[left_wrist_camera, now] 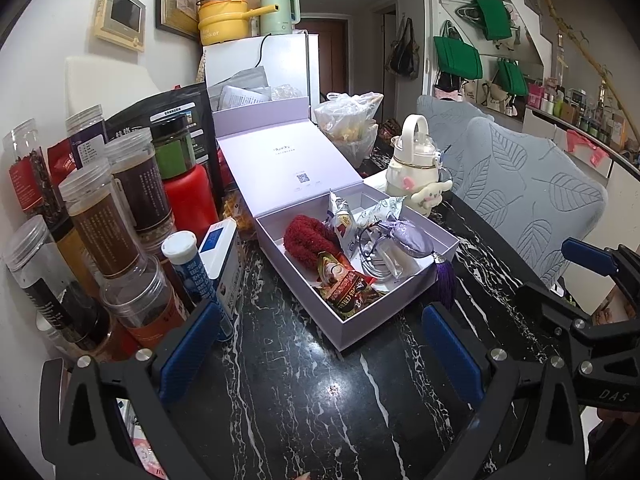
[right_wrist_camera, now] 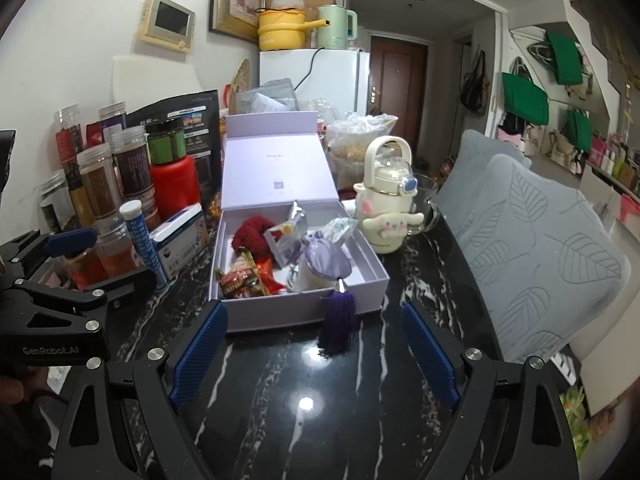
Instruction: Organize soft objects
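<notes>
Both tongs hover low over the black marbled surface (right_wrist_camera: 304, 432), level and pointing at the box (left_wrist_camera: 360, 320) just ahead. The left tongs (left_wrist_camera: 320, 348) have their blue pads wide apart with nothing between them; the right tongs (right_wrist_camera: 314, 350) are likewise spread and empty. Each shows in the other's view, the right tongs to the right of the left ones.

The lilac box lies open beyond the fingertips, lid tipped back. Inside are a fuzzy red piece (right_wrist_camera: 252, 234), a lilac pouch (right_wrist_camera: 326, 258) whose purple tassel (right_wrist_camera: 338, 320) hangs over the near wall onto the surface, snack wrappers (right_wrist_camera: 244, 276) and a coiled white cable (left_wrist_camera: 374, 266).

Left of the tongs stand jars (left_wrist_camera: 104, 220) and a red bottle (left_wrist_camera: 188, 204); right of the box, a cream bottle (right_wrist_camera: 384, 200) with a plush charm.

The yellow pot (left_wrist_camera: 222, 20) far behind reads "Mini Cooker"; the left tongs' body reads "GenRobot.AI".
</notes>
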### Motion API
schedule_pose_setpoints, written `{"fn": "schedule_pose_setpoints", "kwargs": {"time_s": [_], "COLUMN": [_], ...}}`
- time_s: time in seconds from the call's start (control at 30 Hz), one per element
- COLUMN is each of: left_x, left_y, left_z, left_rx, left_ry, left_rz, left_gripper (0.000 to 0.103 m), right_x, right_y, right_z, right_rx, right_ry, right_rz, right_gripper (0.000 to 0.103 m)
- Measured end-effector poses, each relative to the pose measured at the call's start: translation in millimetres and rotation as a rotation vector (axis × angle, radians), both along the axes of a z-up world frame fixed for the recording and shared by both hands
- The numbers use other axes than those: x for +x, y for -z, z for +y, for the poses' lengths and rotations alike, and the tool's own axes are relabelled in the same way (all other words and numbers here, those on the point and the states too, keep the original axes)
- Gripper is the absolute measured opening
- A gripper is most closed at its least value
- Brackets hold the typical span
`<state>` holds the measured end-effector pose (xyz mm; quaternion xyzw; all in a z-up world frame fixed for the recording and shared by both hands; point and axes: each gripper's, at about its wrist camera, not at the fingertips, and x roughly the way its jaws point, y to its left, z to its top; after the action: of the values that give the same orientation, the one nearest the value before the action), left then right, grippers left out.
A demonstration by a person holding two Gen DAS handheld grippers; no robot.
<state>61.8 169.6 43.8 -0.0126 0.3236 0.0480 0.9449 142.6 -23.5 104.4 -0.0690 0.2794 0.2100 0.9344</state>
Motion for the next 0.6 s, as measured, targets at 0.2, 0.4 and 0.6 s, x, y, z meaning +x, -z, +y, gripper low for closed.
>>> {"fn": "schedule_pose_setpoints", "kwargs": {"time_s": [0.2, 0.4, 0.6], "left_x": [1.7, 1.7, 1.7], "left_y": [1.0, 1.1, 1.7], "left_z": [2.0, 2.1, 2.5], "left_rx": [-0.013, -0.013, -0.012], "left_ry": [0.001, 0.002, 0.001], "left_rz": [0.005, 0.006, 0.011], "left_gripper": [0.103, 0.103, 0.103], "right_x": [0.4, 0.8, 1.2], "right_y": [-0.2, -0.2, 0.4], "right_z": [-0.1, -0.2, -0.2], "right_rx": [-0.001, -0.002, -0.005], "right_ry": [0.001, 0.002, 0.004], "right_rz": [0.000, 0.000, 0.002], "right_gripper": [0.089, 0.089, 0.089]}}
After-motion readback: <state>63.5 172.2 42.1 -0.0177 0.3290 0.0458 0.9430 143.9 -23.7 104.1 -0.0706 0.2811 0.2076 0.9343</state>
